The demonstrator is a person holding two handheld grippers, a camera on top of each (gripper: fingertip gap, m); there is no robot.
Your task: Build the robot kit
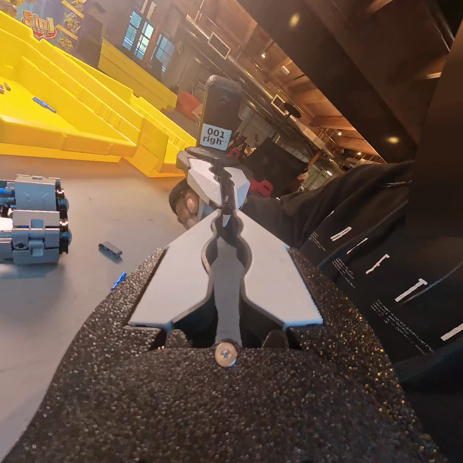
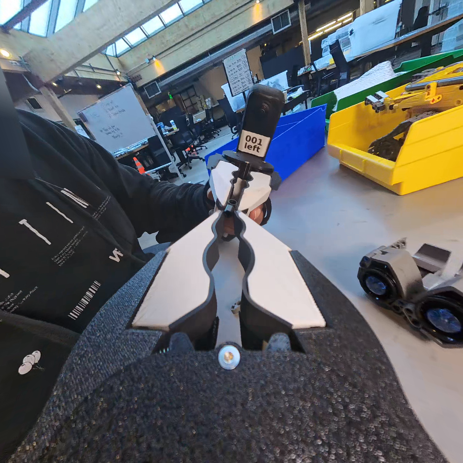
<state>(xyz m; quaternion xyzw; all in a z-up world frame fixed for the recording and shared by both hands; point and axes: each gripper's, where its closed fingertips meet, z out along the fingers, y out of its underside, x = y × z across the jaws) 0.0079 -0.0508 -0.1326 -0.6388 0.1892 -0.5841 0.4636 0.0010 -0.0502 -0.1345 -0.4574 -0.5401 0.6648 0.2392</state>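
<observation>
The two hand-held grippers face each other above the grey tabletop point(image 1: 105, 200), tip to tip. Between them is a small black toy-brick piece point(image 2: 230, 207), a short bar with round holes. The left hand-held gripper point(image 1: 225, 215) has its fingers closed together at the tips, and the black piece point(image 1: 225, 200) sits right there. The right hand-held gripper point(image 2: 228, 216) also has its tips nearly together, pinching the near end of the same piece. Farther back along the fingers the wavy inner edges leave gaps. Whether both grippers press the piece firmly, I cannot tell; both touch it.

On the tabletop near the left gripper stands a grey toy-brick vehicle point(image 1: 32, 223), with a small dark grey beam point(image 1: 110, 248) and a blue pin point(image 1: 119, 280) lying just beside it. Behind is a yellow tray point(image 1: 75, 120). In the right wrist view a yellow bin point(image 2: 390, 150) holds a yellow toy machine, and a blue bin point(image 2: 298, 140) stands next to it.
</observation>
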